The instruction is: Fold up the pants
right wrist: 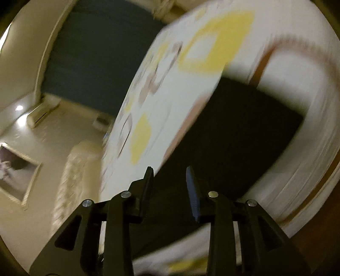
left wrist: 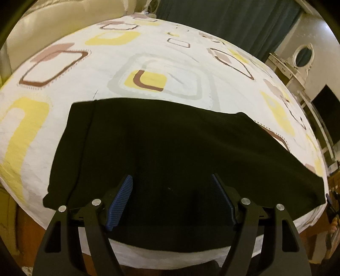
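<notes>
Black pants (left wrist: 170,138) lie flat across the near part of a bed covered with a white sheet (left wrist: 148,53) printed with yellow and brown squares. My left gripper (left wrist: 171,176) hovers over the pants' near middle, its blue-padded jaws open wide with nothing pinched. The right wrist view is blurred and tilted. In it the pants (right wrist: 233,131) show as a dark patch on the sheet (right wrist: 170,95). My right gripper (right wrist: 169,168) sits at the pants' near edge, with a narrow gap between its fingers. I see no cloth caught in that gap.
Beyond the bed hang dark teal curtains (left wrist: 223,19). A cream padded headboard (left wrist: 53,19) stands at the far left. A white dresser with an oval mirror (left wrist: 302,56) and a dark screen (left wrist: 327,114) are to the right. A framed picture (right wrist: 17,169) hangs on the wall.
</notes>
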Demonstrator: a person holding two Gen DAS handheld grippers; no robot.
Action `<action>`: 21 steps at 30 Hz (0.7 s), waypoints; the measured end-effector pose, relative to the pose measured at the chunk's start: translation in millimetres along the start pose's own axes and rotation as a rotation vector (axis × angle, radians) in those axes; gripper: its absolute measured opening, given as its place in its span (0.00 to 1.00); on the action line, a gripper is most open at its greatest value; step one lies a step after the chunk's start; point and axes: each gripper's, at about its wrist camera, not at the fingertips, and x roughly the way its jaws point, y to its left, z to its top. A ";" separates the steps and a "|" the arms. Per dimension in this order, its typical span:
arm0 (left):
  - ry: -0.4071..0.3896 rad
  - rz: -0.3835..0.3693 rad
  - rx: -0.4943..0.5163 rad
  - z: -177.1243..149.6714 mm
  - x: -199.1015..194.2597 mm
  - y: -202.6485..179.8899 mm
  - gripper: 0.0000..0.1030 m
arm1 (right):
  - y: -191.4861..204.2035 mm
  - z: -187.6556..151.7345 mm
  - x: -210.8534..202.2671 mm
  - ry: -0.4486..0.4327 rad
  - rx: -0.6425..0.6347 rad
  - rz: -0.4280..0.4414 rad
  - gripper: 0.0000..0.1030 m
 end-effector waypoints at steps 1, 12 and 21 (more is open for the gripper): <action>-0.009 0.000 0.014 -1.5 -3.4 -4.3 0.72 | 2.6 -13.0 12.7 0.045 0.003 0.008 0.31; -0.012 -0.061 0.068 -13.7 -17.0 -35.8 0.72 | 3.8 -76.3 72.3 0.235 0.146 -0.012 0.31; -0.003 -0.081 0.089 -17.3 -15.0 -46.4 0.72 | 17.1 -96.5 95.1 0.263 0.142 0.005 0.44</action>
